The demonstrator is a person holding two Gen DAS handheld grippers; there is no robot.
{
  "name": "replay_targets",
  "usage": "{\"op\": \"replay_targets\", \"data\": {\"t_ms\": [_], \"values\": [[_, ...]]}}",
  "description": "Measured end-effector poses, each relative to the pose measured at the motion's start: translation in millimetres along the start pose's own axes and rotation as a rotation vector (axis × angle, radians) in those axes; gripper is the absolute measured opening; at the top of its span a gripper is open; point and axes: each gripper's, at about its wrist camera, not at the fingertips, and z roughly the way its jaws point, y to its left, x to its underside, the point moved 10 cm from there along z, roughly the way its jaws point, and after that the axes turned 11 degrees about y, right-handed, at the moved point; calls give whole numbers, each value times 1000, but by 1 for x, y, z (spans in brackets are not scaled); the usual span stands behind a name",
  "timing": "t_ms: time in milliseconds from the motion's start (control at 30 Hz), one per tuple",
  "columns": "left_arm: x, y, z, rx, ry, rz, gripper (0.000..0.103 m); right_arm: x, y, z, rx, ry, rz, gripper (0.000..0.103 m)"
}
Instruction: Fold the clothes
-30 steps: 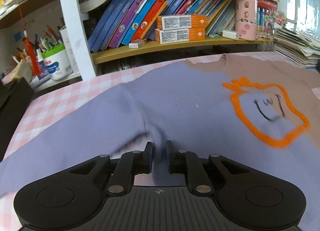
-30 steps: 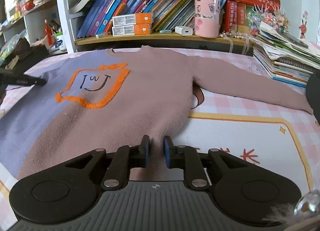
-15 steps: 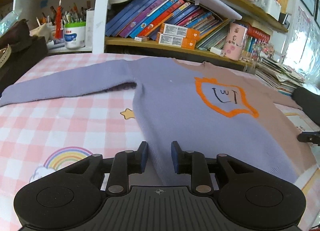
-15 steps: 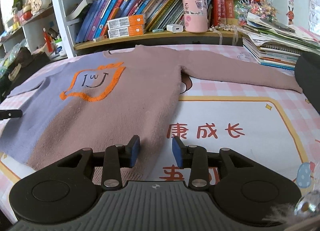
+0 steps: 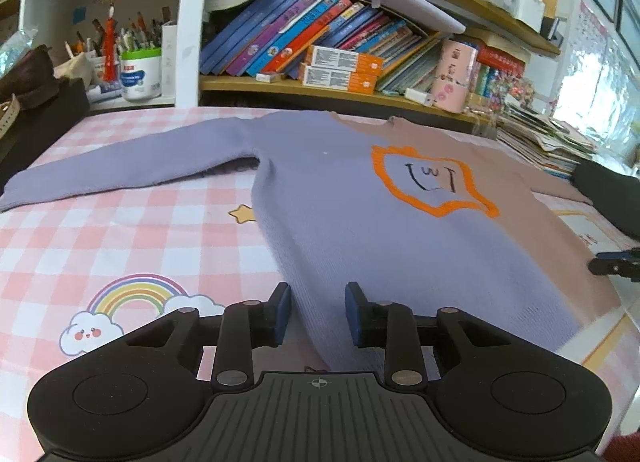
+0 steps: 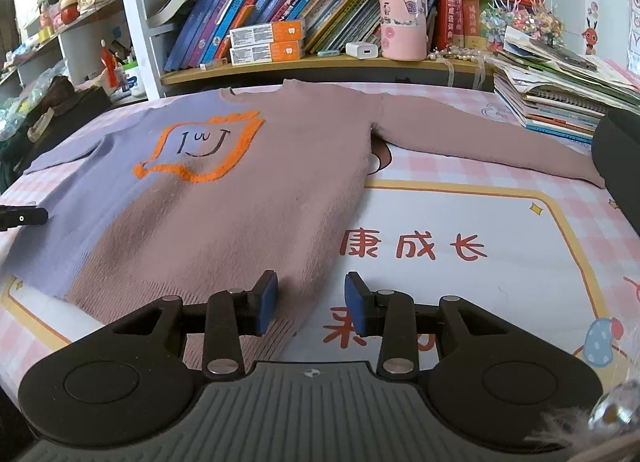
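A two-tone sweater (image 5: 360, 202) (image 6: 248, 190), purple on one half and dusty pink on the other, lies flat and face up on the table, both sleeves spread out. An orange outlined face (image 5: 432, 182) (image 6: 200, 150) marks its chest. My left gripper (image 5: 318, 312) stands open over the purple hem corner, nothing between its blue pads. My right gripper (image 6: 312, 300) is open above the pink hem corner, also holding nothing. Each gripper's tip shows at the edge of the other's view, the right one (image 5: 612, 264) and the left one (image 6: 24, 216).
The table wears a pink checked cloth (image 5: 120, 230) with a rainbow print and red characters (image 6: 412, 248). Behind it runs a shelf of books (image 6: 280, 22) with a pink cup (image 6: 402, 18). A stack of books (image 6: 560, 102) sits at the right, a dark bag (image 5: 36, 102) at the left.
Both grippers let go of the sweater, opened and drew back toward the hem. The sweater now lies spread flat with its sleeves out.
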Motion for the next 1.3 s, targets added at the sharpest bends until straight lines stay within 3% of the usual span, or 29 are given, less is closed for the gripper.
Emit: {"op": "replay_targets", "data": {"t_ms": [67, 133, 167, 267, 1300], "values": [[2, -1, -1, 4, 0, 8, 26, 0, 3, 1, -30, 0, -7, 18], [3, -2, -1, 8, 0, 15, 19, -1, 4, 2, -31, -4, -10, 15], [4, -3, -2, 10, 0, 19, 12, -2, 4, 2, -27, -6, -12, 15], [7, -4, -3, 17, 0, 31, 10, -4, 2, 4, -12, -19, -2, 13], [11, 3, -10, 20, -3, -27, 7, -10, 5, 12, -9, -25, -17, 13]]}}
